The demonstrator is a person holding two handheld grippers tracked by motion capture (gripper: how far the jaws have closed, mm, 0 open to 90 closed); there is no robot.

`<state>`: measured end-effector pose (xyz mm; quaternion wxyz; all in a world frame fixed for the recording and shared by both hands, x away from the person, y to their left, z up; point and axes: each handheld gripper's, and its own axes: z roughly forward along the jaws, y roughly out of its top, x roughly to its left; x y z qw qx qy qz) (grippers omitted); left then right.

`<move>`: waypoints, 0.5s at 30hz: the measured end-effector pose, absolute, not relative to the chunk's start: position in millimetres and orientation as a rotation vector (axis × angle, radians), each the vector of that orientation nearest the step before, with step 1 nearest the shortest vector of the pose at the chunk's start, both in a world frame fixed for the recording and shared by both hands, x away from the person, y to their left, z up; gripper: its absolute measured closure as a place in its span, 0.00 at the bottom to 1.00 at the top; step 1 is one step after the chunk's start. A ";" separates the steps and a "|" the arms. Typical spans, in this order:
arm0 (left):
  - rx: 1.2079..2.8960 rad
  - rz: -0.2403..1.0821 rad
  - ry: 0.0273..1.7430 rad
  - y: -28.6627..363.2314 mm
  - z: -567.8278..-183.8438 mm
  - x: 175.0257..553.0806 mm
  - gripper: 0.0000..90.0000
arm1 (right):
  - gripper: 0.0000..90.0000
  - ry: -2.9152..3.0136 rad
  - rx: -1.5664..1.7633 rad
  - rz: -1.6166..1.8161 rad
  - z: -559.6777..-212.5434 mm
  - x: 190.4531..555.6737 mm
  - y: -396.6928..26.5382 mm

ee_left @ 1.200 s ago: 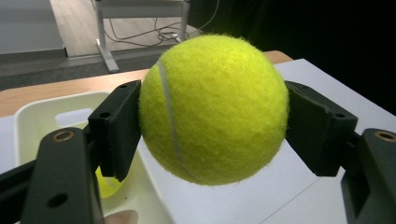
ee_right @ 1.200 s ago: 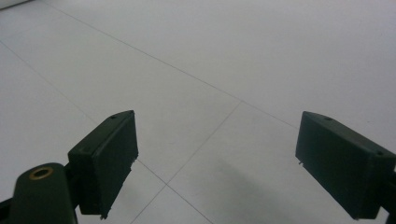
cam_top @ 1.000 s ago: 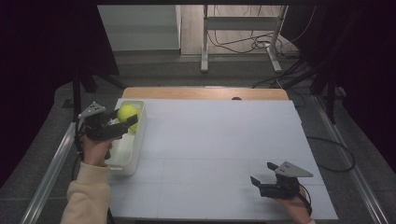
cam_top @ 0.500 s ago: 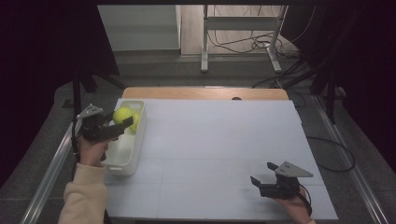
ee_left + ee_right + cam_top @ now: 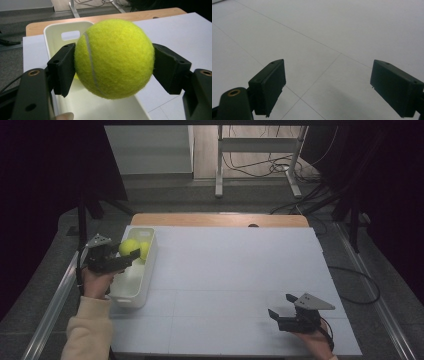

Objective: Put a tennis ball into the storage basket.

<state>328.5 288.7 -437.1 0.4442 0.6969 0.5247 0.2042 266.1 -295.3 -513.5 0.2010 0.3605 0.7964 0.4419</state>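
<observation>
Clearly, the left gripper [image 5: 131, 258] is clamped on a tennis ball [image 5: 114, 59], its 2 jaws pressed against the ball's opposite sides. The ball is held over the white bin [image 5: 131, 287] at the table's [image 5: 230, 270] left edge, above the bin's far end, where a 2nd yellow ball [image 5: 144, 250] is seen just beside it. The bin's long axis runs away from the person. The right gripper [image 5: 327, 87] is held wide open and empty, well apart, over the near right corner.
</observation>
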 end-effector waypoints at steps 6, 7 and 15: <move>1.760 0.504 1.324 287.9 -440.0 330.2 0.29 | 0.15 2.225 1.007 1.234 -513.4 266.1 -295.3; 1.769 0.509 1.330 287.6 -440.5 330.5 0.29 | 0.15 2.226 1.007 1.234 -513.4 266.1 -295.3; 1.814 0.523 1.354 285.5 -442.8 332.3 0.29 | 0.15 2.229 1.013 1.230 -513.8 266.4 -295.3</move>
